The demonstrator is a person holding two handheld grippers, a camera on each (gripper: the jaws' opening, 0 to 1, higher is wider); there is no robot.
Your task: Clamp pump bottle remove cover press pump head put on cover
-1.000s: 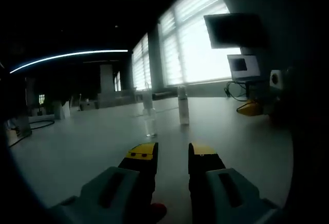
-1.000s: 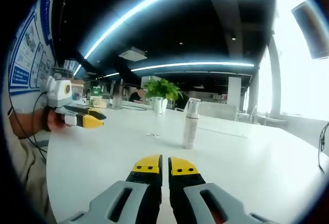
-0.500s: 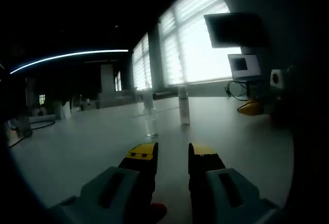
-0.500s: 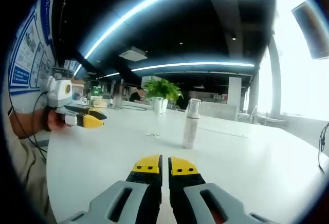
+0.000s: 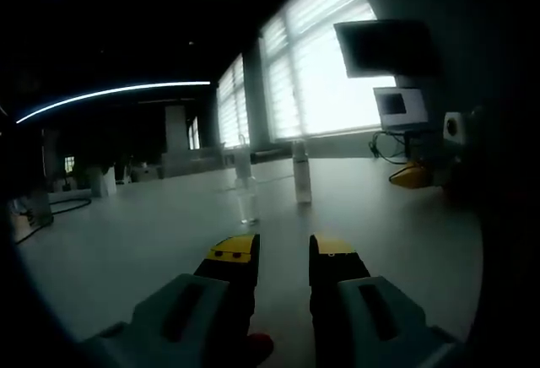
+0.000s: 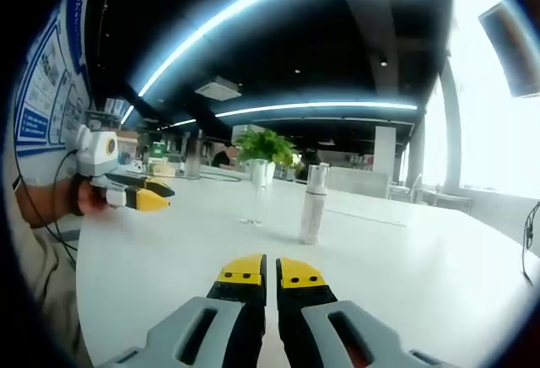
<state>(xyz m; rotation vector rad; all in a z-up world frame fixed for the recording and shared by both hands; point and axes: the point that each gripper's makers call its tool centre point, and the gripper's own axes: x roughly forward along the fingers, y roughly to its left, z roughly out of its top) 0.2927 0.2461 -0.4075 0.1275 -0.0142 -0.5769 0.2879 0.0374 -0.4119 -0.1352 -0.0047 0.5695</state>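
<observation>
with the left gripper [image 5: 283, 254] jaws apart, the right gripper [image 6: 261, 272] jaws together and both empty, a careless clamp might topple the bottle [image 6: 313, 202], seemingly capped.

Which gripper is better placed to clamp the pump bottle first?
Probably the left gripper: its jaws stand apart, the pump bottle almost straight ahead. The right gripper has its jaws nearly together.
</observation>
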